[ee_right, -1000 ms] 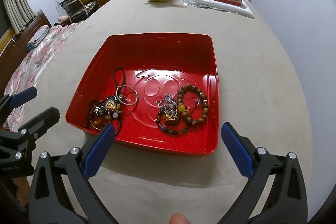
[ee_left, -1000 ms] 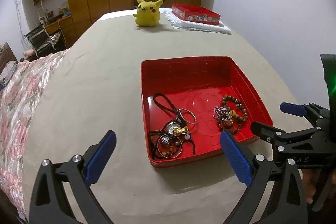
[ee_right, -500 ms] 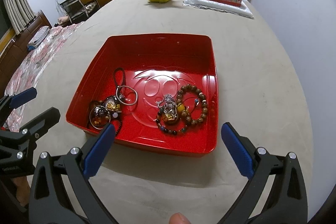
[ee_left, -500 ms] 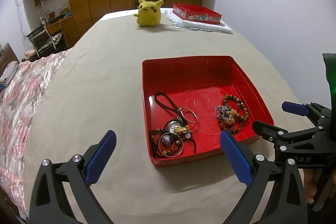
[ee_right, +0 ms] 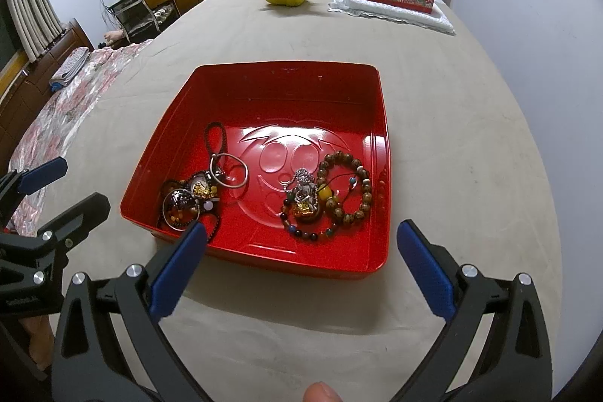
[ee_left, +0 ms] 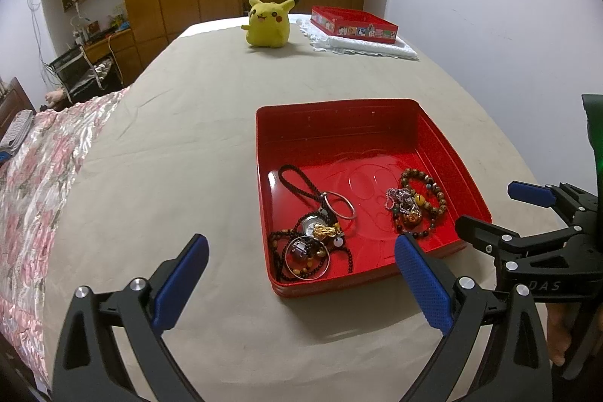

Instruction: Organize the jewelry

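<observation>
Little has changed: the red tray (ee_right: 380, 153) sits slightly higher in frame. Left gripper (ee_left: 297, 274) and right gripper (ee_right: 301, 259) stay spread wide, fingers holding nothing.

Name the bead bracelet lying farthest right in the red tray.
The brown wooden-bead bracelet, nearest the tray's right wall; the other pieces lie left of it.
</observation>
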A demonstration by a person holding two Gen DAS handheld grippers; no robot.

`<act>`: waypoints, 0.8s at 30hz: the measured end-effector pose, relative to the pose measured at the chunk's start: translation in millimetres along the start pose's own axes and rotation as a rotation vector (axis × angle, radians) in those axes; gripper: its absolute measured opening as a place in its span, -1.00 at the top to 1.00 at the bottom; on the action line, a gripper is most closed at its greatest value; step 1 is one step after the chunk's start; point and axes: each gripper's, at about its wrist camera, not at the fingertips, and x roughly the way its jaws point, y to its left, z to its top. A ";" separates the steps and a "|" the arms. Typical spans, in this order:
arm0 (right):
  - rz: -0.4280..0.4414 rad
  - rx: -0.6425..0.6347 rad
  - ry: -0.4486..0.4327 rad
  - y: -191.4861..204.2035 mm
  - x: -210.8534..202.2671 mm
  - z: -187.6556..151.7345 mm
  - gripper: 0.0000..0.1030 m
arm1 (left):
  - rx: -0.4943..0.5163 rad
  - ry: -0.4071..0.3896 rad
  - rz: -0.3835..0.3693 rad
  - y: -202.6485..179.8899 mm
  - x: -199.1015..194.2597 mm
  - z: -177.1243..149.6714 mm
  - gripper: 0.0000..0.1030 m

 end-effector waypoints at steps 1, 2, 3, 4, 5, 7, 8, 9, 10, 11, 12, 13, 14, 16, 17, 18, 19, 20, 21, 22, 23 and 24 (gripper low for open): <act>-0.001 0.000 -0.001 0.0 0.0 0.0 -0.94 | -0.001 0.000 0.000 0.4 -0.1 -0.4 -0.92; -0.001 0.000 -0.001 0.0 -0.3 -0.1 -0.94 | -0.001 0.000 0.001 0.3 -0.1 -0.3 -0.92; 0.001 0.000 -0.001 0.0 0.0 0.0 -0.94 | -0.001 0.001 0.000 -0.1 -0.5 -0.5 -0.92; 0.000 0.000 -0.001 0.0 0.0 0.0 -0.94 | -0.002 0.001 0.001 0.1 -0.9 -1.0 -0.92; 0.000 -0.001 -0.002 0.1 -0.1 -0.2 -0.94 | 0.000 0.000 0.000 0.1 -0.9 -1.0 -0.92; 0.000 -0.001 0.000 0.1 0.0 -0.1 -0.94 | -0.001 0.001 0.001 0.6 -1.3 -1.5 -0.92; 0.000 -0.002 -0.001 0.5 -1.0 -0.3 -0.94 | 0.000 0.001 0.002 0.4 -1.2 -1.5 -0.92; 0.001 -0.001 -0.001 0.5 -1.0 -0.4 -0.94 | -0.001 0.000 0.003 0.5 -1.3 -1.5 -0.92; 0.001 -0.001 -0.001 0.5 -1.1 -0.4 -0.94 | -0.001 0.000 0.002 1.0 -1.8 -2.2 -0.92; 0.000 -0.001 -0.002 0.3 -1.4 -0.5 -0.94 | -0.001 0.000 0.003 0.8 -1.9 -2.1 -0.92; -0.001 -0.001 -0.002 0.6 -1.1 -0.5 -0.94 | -0.001 0.000 0.004 0.8 -1.9 -2.1 -0.92; 0.000 -0.001 -0.001 0.6 -1.0 -0.6 -0.94 | 0.000 0.000 0.003 0.9 -2.0 -2.2 -0.92; 0.000 -0.001 -0.001 0.5 -1.2 -0.6 -0.94 | 0.000 0.000 0.003 0.9 -1.9 -2.0 -0.92; 0.000 -0.001 -0.001 0.6 -1.1 -0.7 -0.94 | 0.000 0.000 0.002 0.9 -1.9 -2.0 -0.92; 0.000 -0.002 -0.001 0.8 -1.4 -0.8 -0.94 | -0.001 0.000 0.003 0.8 -1.8 -1.9 -0.92; 0.000 -0.002 -0.002 0.8 -1.3 -0.7 -0.94 | -0.001 0.000 0.003 1.4 -2.2 -2.4 -0.92; 0.000 -0.002 -0.002 0.6 -1.1 -0.7 -0.94 | 0.000 0.000 0.003 0.9 -2.0 -2.1 -0.92; 0.000 -0.002 -0.001 0.6 -1.0 -0.8 -0.94 | 0.000 0.000 0.003 1.0 -2.1 -2.3 -0.92; 0.000 -0.001 -0.001 0.5 -1.0 -0.8 -0.94 | 0.000 0.000 0.003 0.7 -1.9 -1.9 -0.92; 0.001 0.000 -0.001 0.6 -1.6 -0.9 -0.94 | -0.001 0.000 0.003 0.9 -2.8 -2.0 -0.92; -0.001 -0.001 -0.003 0.9 -2.7 -0.9 -0.94 | 0.000 -0.001 0.003 0.7 -2.7 -2.0 -0.92; -0.001 -0.001 -0.003 0.7 -2.2 -1.0 -0.94 | 0.000 0.000 0.004 0.7 -2.6 -2.0 -0.92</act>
